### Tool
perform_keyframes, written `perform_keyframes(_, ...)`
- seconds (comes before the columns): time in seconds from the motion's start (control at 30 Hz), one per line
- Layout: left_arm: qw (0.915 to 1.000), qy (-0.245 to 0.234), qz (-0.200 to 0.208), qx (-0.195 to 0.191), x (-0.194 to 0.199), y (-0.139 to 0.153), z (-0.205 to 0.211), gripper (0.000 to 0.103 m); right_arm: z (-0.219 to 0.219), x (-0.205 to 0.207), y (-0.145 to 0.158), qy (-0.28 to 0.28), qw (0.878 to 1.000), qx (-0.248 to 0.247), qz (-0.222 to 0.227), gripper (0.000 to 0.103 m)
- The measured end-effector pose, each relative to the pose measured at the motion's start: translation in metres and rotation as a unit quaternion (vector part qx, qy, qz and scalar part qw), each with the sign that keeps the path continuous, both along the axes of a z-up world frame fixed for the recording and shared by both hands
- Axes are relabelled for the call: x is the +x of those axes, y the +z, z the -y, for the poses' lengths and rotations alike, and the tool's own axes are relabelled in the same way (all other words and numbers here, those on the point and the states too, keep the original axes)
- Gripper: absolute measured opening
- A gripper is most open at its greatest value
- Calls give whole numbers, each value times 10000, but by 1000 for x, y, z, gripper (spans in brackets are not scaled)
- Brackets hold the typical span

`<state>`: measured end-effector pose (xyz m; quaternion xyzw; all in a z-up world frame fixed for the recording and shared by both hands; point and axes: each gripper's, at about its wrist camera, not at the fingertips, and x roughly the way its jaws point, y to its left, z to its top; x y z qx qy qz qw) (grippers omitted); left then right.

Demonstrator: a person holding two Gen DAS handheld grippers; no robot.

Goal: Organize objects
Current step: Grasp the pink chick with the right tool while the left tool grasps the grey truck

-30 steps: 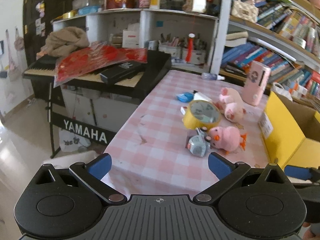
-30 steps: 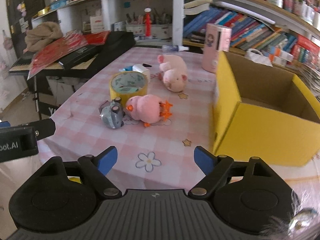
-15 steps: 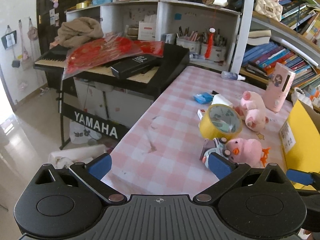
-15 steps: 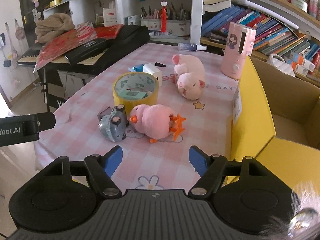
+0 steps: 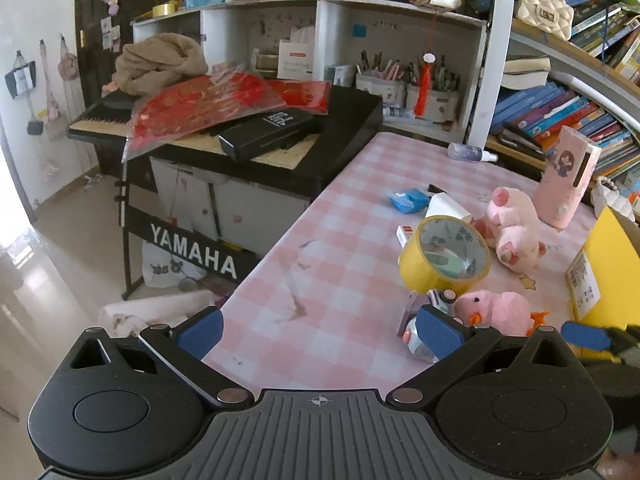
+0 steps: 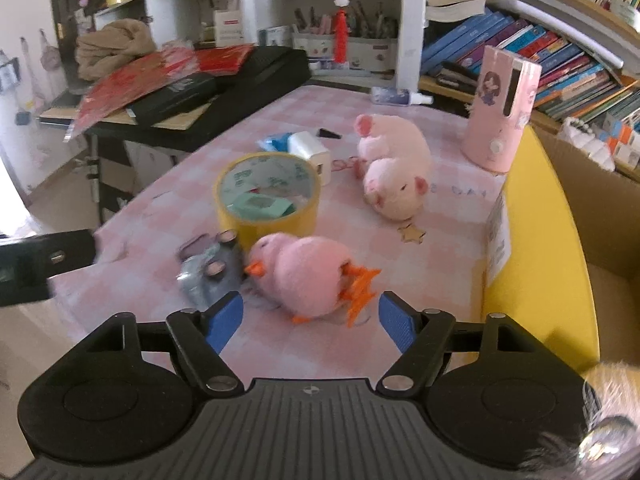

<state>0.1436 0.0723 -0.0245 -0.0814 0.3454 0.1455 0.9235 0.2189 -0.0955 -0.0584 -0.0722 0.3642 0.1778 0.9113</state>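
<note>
- The right gripper (image 6: pixel 311 322) is wide open and holds nothing. The pink duck toy (image 6: pixel 302 278) lies on its side on the checked table (image 6: pixel 440 216), just in front of the gap between the blue fingers.
- The left gripper (image 5: pixel 318 330) is wide open too, and empty. It sits at the near edge of the table, and its right finger (image 5: pixel 438 336) covers part of the little grey toy car (image 5: pixel 416 336).
- Only the right view shows the whole car touching the duck's beak, and the inside of the yellow box (image 6: pixel 536 264) beside them.
- Only the left view shows the floor and the Yamaha keyboard (image 5: pixel 192 252).
- Both views show the yellow tape roll (image 6: pixel 268 196) just behind the duck, and the pink pig toy (image 6: pixel 394 172) further back.
</note>
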Motion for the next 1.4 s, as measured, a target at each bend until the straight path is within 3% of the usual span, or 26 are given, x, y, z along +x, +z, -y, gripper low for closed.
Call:
perform_keyframes(0.37,9998,114,-176,-25,14,-2,-6,103,-8,45,-21,97,9995,-20,-294,83)
perform_keyframes(0.57,9997,90,-204,-50,21,-3,-8,103,-17,55,-31,272,9987,-178,-389,76)
perform_keyframes(0.63,9997,105,-190,-104,23,-3,-9,103,-15,54,-26,258,9992,-143,-282,69)
perform_keyframes(0.67,9997,109,-174,-132,25,-3,-9,103,-13,53,-22,212,9995,-102,-217,56)
perform_keyframes(0.7,9997,99,-161,-157,27,-3,-10,103,-10,53,-17,148,9997,-58,-175,55)
perform_keyframes(0.9,9995,-150,-159,-214,38,-5,-4,102,10,53,14,-309,9988,285,251,54)
perform_keyframes(1.13,9972,-647,-301,-206,54,-14,16,101,25,38,56,-467,9916,538,1078,55)
perform_keyframes(1.4,9929,-1046,-574,31,67,-31,36,92,32,30,64,-406,9911,531,1151,55)
